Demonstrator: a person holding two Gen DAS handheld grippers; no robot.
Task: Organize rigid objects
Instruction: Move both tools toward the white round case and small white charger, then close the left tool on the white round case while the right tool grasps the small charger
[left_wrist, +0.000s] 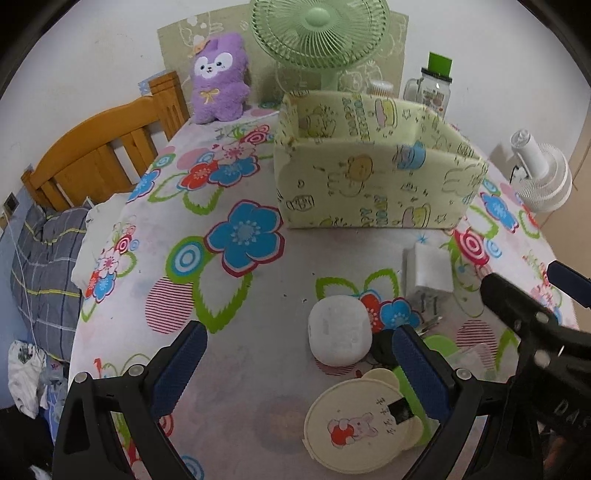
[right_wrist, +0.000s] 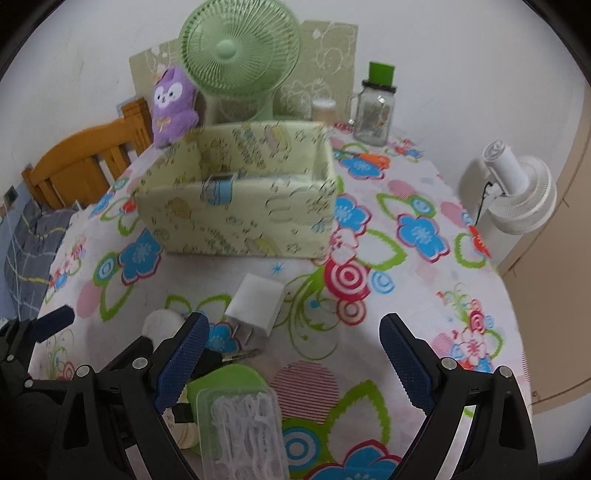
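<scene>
Both grippers low over the table (left_wrist: 258, 362), under a flowered cloth. Left gripper (left_wrist: 299, 354): jaws apart, nothing clamped; bare cloth between its left finger and the white round case (left_wrist: 339, 334), which sits just inside the right finger. Beside that finger, a cream round mirror (left_wrist: 354, 421) with a rabbit print, lying flat over a green item, its near edge close to the bottom of the left wrist view. White charger (right_wrist: 255, 304) lying on the cloth beyond the case, prongs toward the camera, apart from the case and well short of the box. Right gripper (right_wrist: 291, 360): jaws apart, nothing clamped; open cloth between them. Clear plastic box of white floss picks (right_wrist: 242, 428) just inside its left finger, resting on a green pad (right_wrist: 229, 376). Fabric storage box (right_wrist: 240, 192) upright mid-table, open top, a blue-and-white item showing at the front rim; a clear strip of cloth between its front wall and the charger. Behind the box: green fan (right_wrist: 240, 55), purple plush toy (right_wrist: 171, 107), glass jar (right_wrist: 373, 110) with green lid, all near the wall. Left table edge dropping to a bed with a wooden headboard (left_wrist: 99, 147); right edge curving off near a white fan (right_wrist: 517, 195). Wide free cloth right of the right gripper up to that edge.
</scene>
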